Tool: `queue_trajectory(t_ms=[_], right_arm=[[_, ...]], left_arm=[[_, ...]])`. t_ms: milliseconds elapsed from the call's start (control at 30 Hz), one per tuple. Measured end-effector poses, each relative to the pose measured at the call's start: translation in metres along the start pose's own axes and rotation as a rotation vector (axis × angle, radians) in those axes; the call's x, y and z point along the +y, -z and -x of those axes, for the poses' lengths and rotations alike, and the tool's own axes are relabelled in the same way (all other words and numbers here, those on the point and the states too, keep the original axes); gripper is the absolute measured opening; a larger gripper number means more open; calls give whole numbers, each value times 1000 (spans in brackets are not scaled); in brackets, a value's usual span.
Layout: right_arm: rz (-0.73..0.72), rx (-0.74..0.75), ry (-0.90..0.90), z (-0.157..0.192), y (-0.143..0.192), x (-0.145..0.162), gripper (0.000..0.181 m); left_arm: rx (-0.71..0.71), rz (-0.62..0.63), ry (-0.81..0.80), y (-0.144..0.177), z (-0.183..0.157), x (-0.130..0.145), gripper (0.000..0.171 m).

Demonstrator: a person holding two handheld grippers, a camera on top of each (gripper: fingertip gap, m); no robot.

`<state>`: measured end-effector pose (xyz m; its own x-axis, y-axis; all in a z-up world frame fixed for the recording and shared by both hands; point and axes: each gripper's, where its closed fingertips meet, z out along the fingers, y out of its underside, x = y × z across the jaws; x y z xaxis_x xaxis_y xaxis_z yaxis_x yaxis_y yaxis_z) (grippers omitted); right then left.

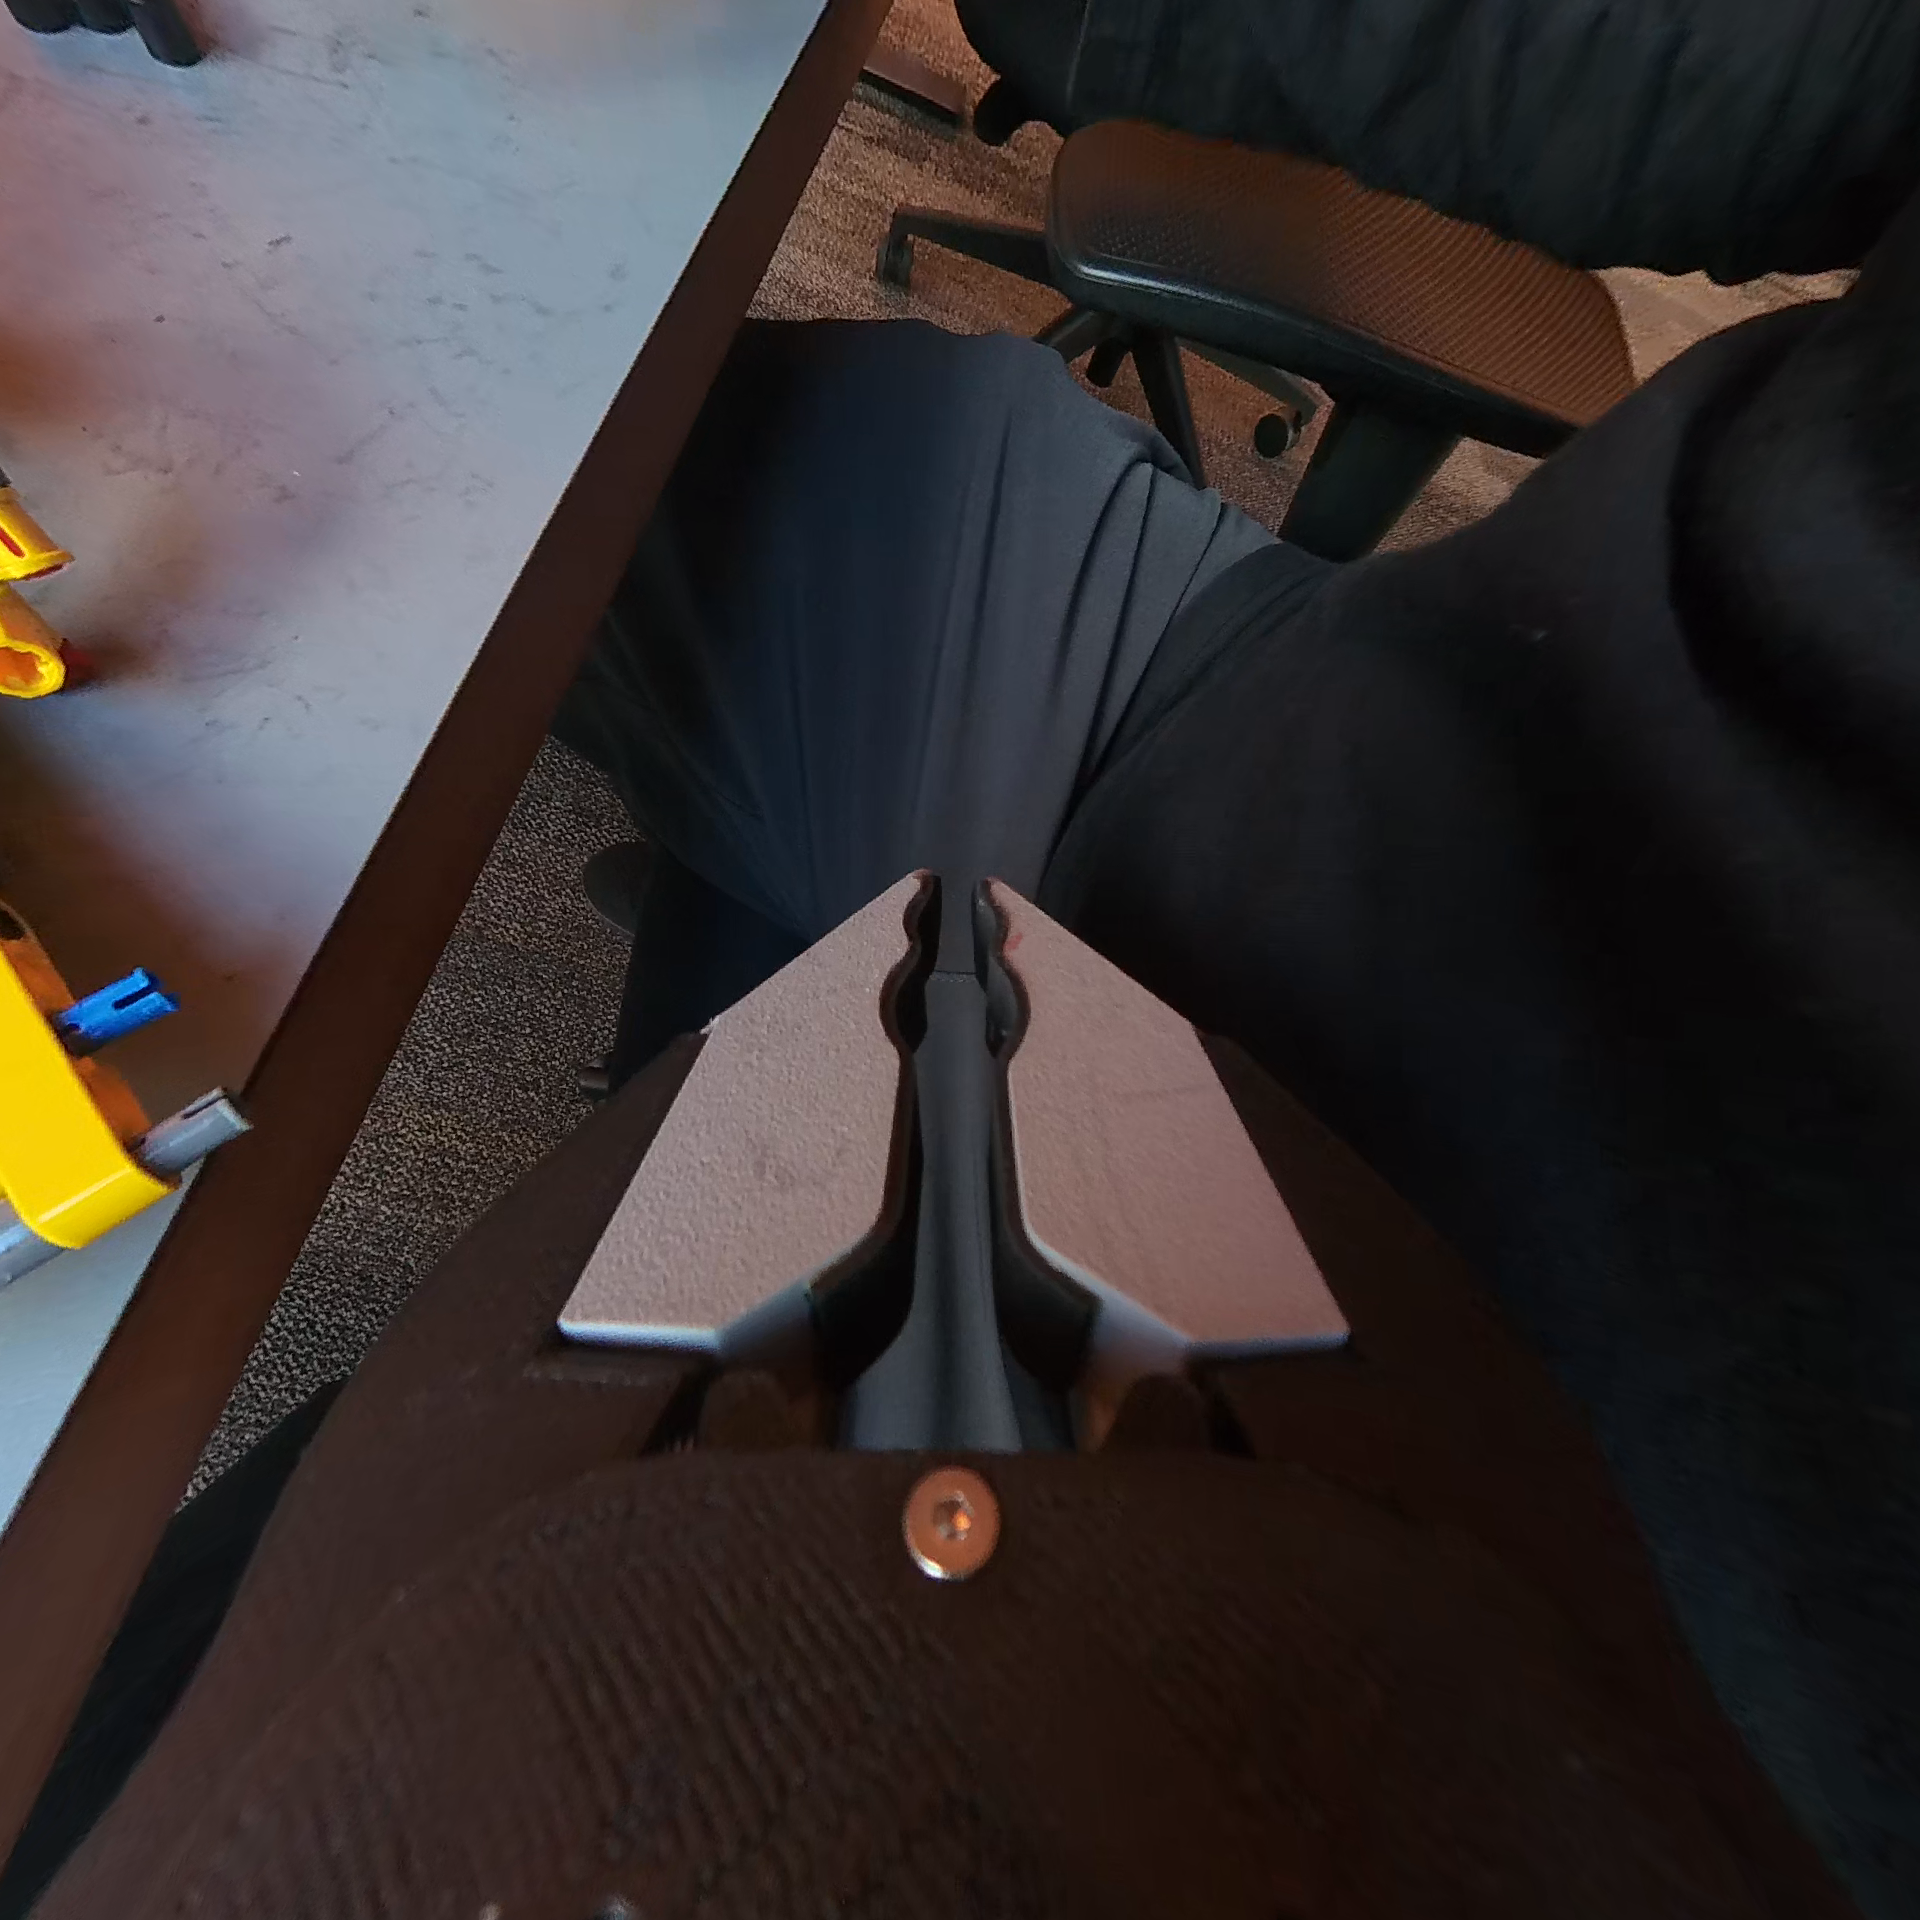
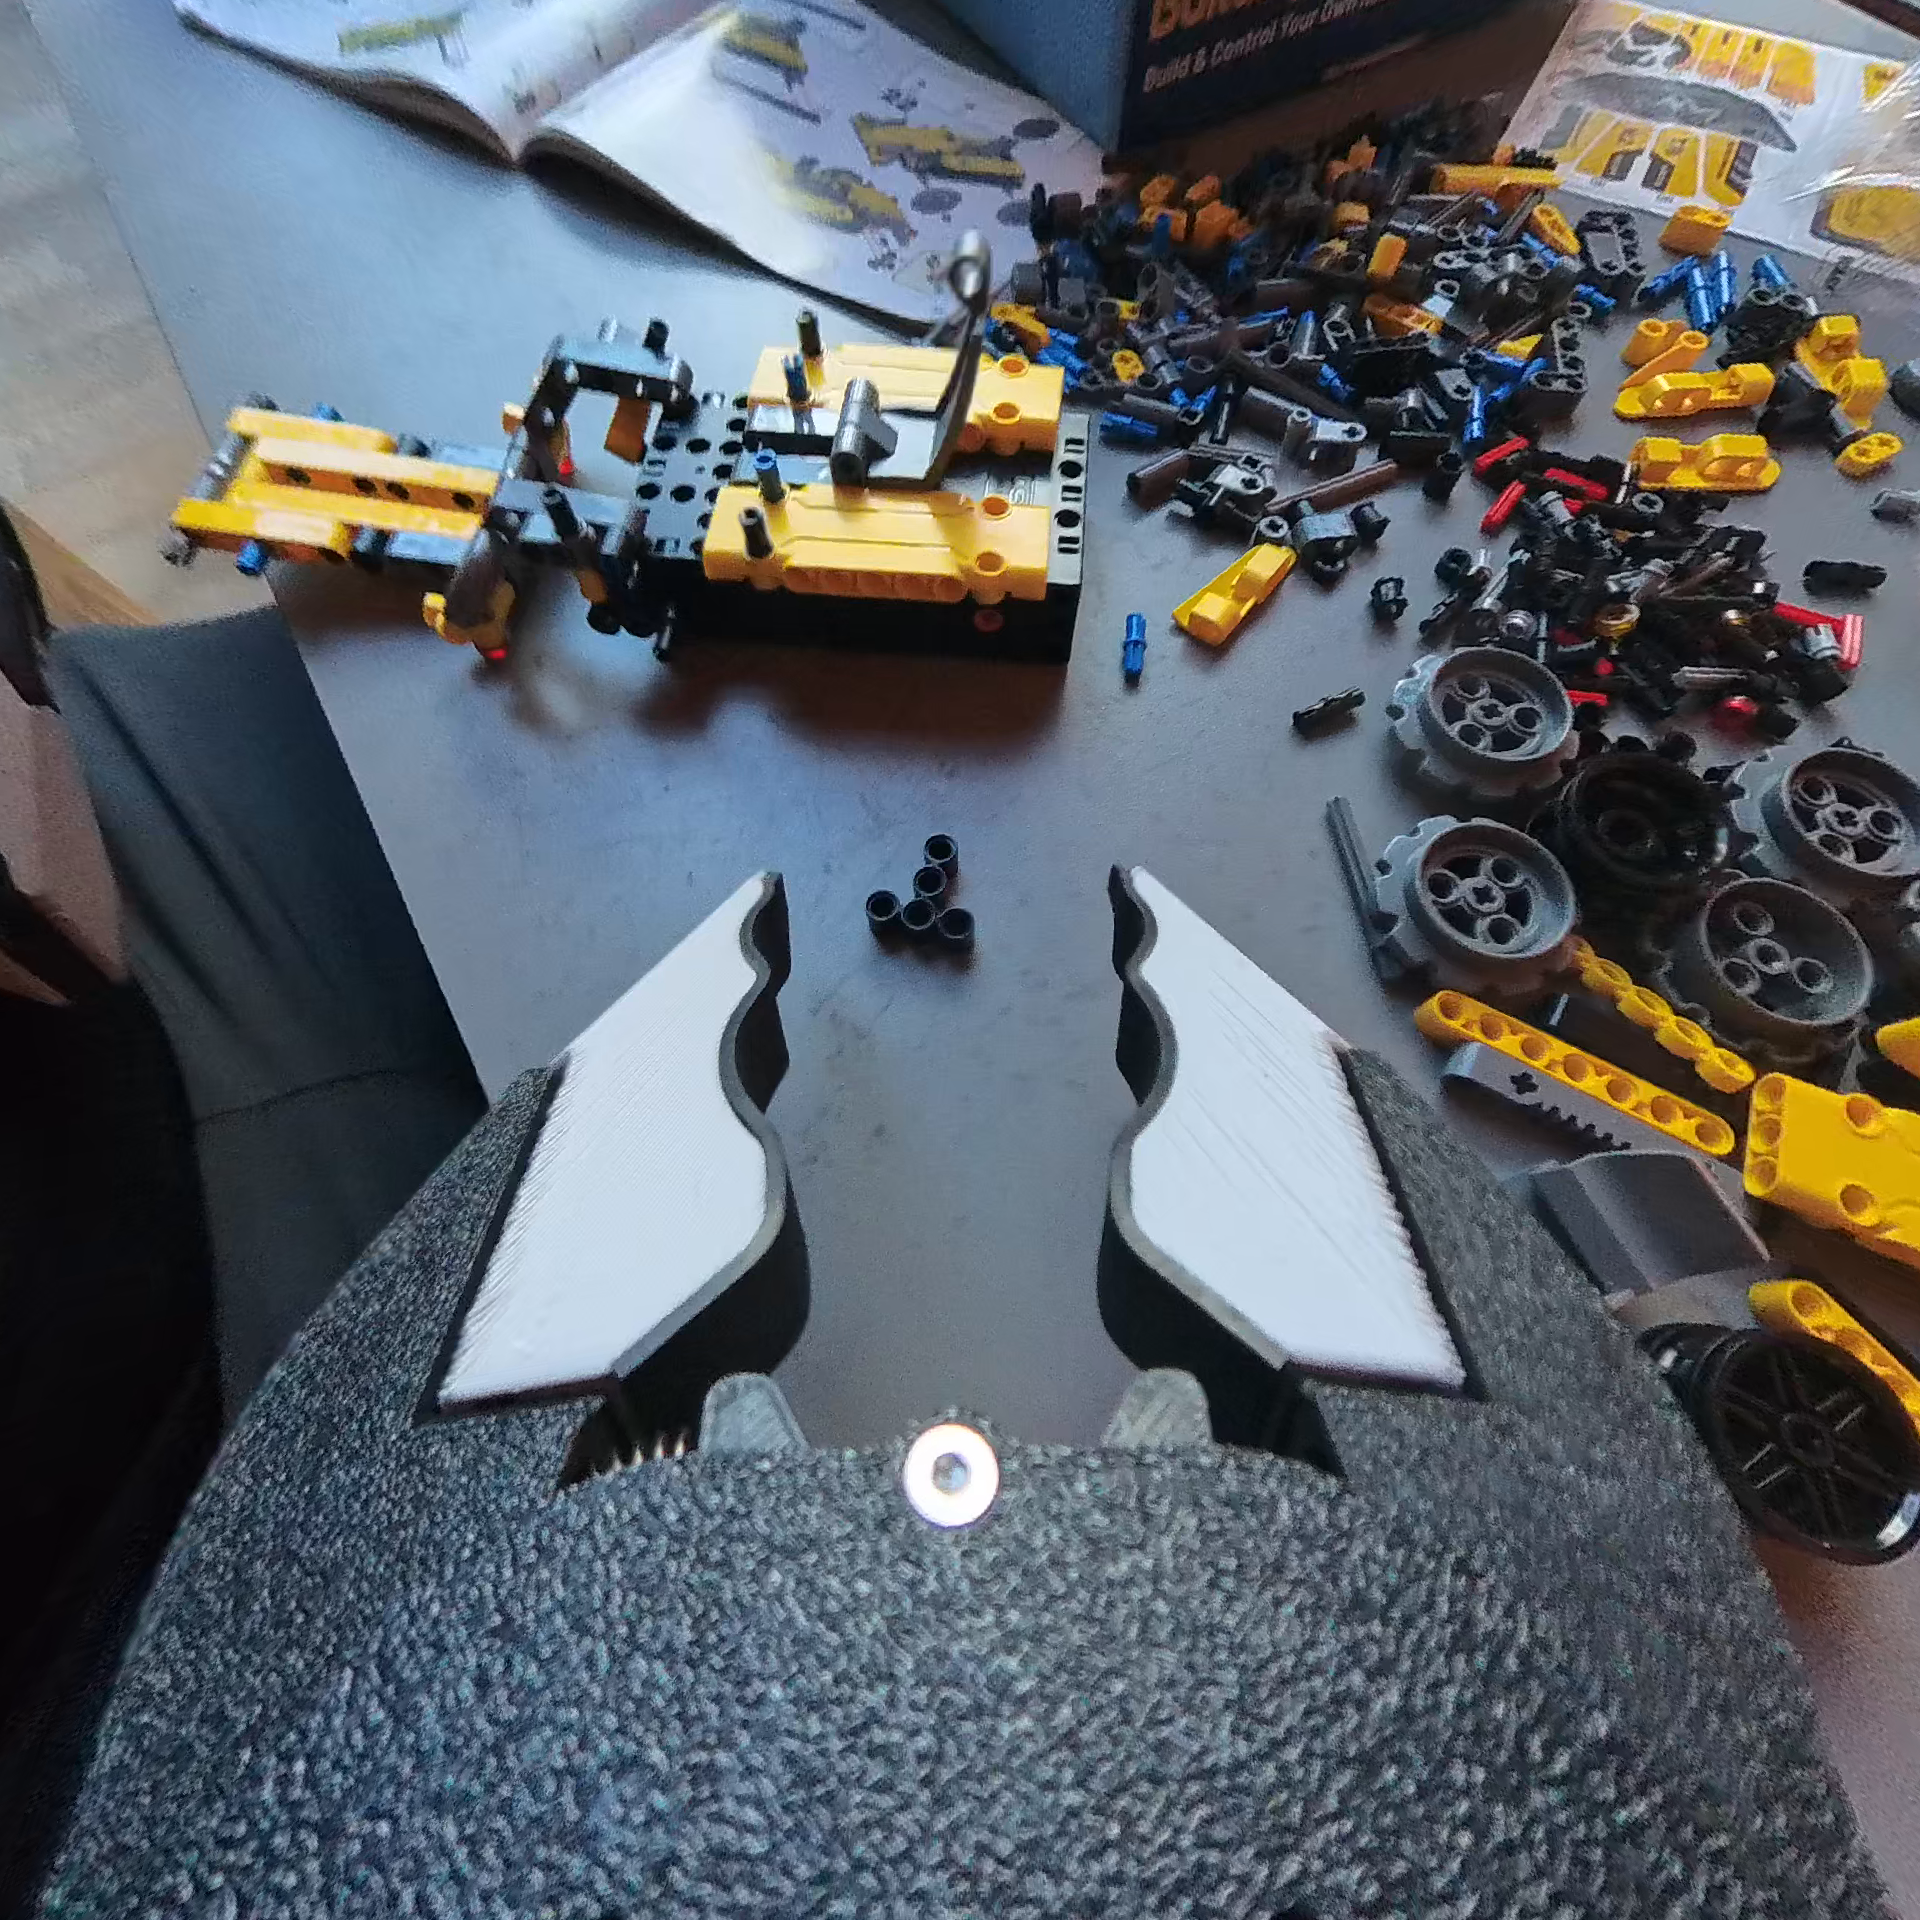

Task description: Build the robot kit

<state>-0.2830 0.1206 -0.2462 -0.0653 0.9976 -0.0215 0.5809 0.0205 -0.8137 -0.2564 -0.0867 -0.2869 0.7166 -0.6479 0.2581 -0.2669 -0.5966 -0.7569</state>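
Just ahead of the right gripper (image 2: 943, 883), on the dark tabletop (image 2: 644, 831), lies a small cluster of black plastic connector bushes (image 2: 923, 902); it sits between the fingertips, a little left of centre, touching neither, and the fingers stand wide apart, empty; the cluster's long axis runs roughly away from the camera. Farther off stands a half-built yellow and black brick vehicle chassis (image 2: 790, 499). The left gripper (image 1: 956, 894), fingers nearly together and holding nothing that can be seen, is off the table edge over a person's dark-trousered lap (image 1: 914, 582); the chassis is cut off there.
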Motion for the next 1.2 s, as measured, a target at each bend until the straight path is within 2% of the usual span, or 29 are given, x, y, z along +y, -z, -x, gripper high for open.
queue_trajectory(t_ms=[200,567,667,733,800,867,1000,1100,1200], right_arm=[[84,12,71,8,-11,8,55],[4,38,-10,0,-6,-4,57],[-41,75,-42,-10,-2,-9,57],[-56,95,-73,-16,0,-10,58],[-56,116,-92,-20,1,-10,59],[-37,127,-95,-22,-1,-8,58],[2,160,-105,-26,-5,-3,57],[-18,177,-119,-30,-2,-5,53],[-46,181,-108,-29,1,-8,53]], left_arm=[[-3,-1,-1,1,0,-1,2],[-12,-29,40,6,9,-2,3],[-48,-41,45,7,20,-2,0],[-101,-85,22,16,29,-7,1],[-178,-181,-45,35,35,-23,0],[-220,-224,-38,45,47,-28,0],[-33,-297,58,43,29,-38,4],[-2,-334,82,46,31,-40,6],[15,-304,81,42,27,-32,6]])
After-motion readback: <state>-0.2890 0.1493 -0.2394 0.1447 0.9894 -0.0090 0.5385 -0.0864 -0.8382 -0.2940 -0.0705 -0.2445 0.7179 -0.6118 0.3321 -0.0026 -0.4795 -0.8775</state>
